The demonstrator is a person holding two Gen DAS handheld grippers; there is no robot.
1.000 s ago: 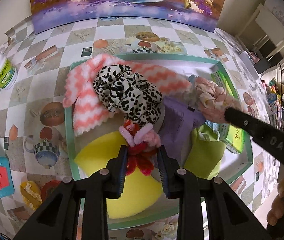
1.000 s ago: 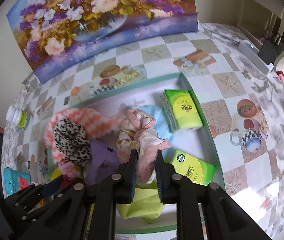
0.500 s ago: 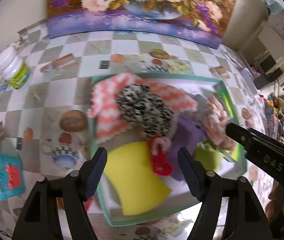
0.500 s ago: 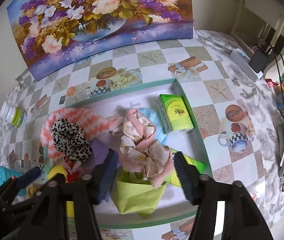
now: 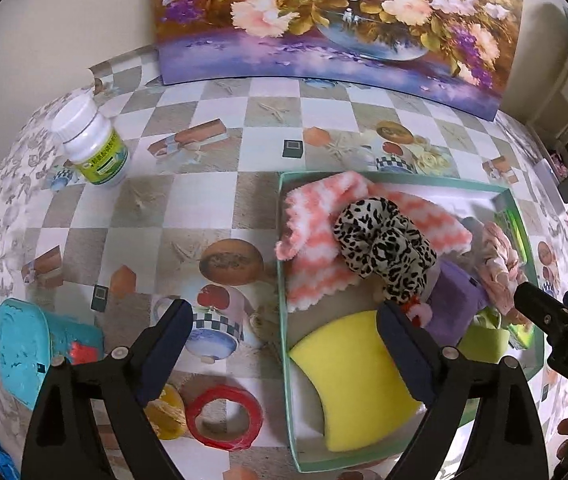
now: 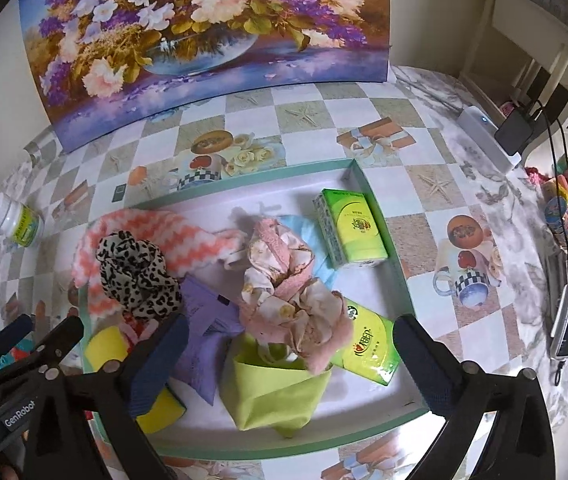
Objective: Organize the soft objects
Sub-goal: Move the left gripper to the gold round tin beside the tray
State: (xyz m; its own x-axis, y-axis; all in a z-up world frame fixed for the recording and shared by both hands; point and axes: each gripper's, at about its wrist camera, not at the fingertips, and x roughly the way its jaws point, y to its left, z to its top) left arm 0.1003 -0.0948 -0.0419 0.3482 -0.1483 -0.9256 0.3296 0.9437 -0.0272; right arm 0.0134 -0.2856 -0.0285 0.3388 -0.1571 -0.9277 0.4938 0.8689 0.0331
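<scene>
A green-rimmed tray (image 5: 283,240) holds soft things: a pink-and-white zigzag cloth (image 5: 312,232), a leopard scrunchie (image 5: 384,244), a yellow sponge (image 5: 348,376), a red-and-pink fuzzy piece (image 5: 418,312) and a purple cloth (image 6: 204,320). My left gripper (image 5: 282,320) hangs above the tray's left rim, jaws opening, nothing between them. The fuzzy piece lies by its right fingertip. My right gripper (image 6: 290,332) stands over the tray's front, jaws opening wide. The pink floral scrunchie (image 6: 292,280) lies loose between them on a lime cloth (image 6: 276,392), touched by neither pad.
Two green tissue packs (image 6: 350,228) lie in the tray's right part. Left of the tray are a white bottle (image 5: 92,144), a teal toy (image 5: 24,352), a red tape roll (image 5: 224,416) and a yellow lump (image 5: 168,412). A flower painting (image 5: 324,20) leans at the back.
Both grippers went from nearly shut to wide. The left let go of the fuzzy piece and moved left and up. The right let go of the floral scrunchie.
</scene>
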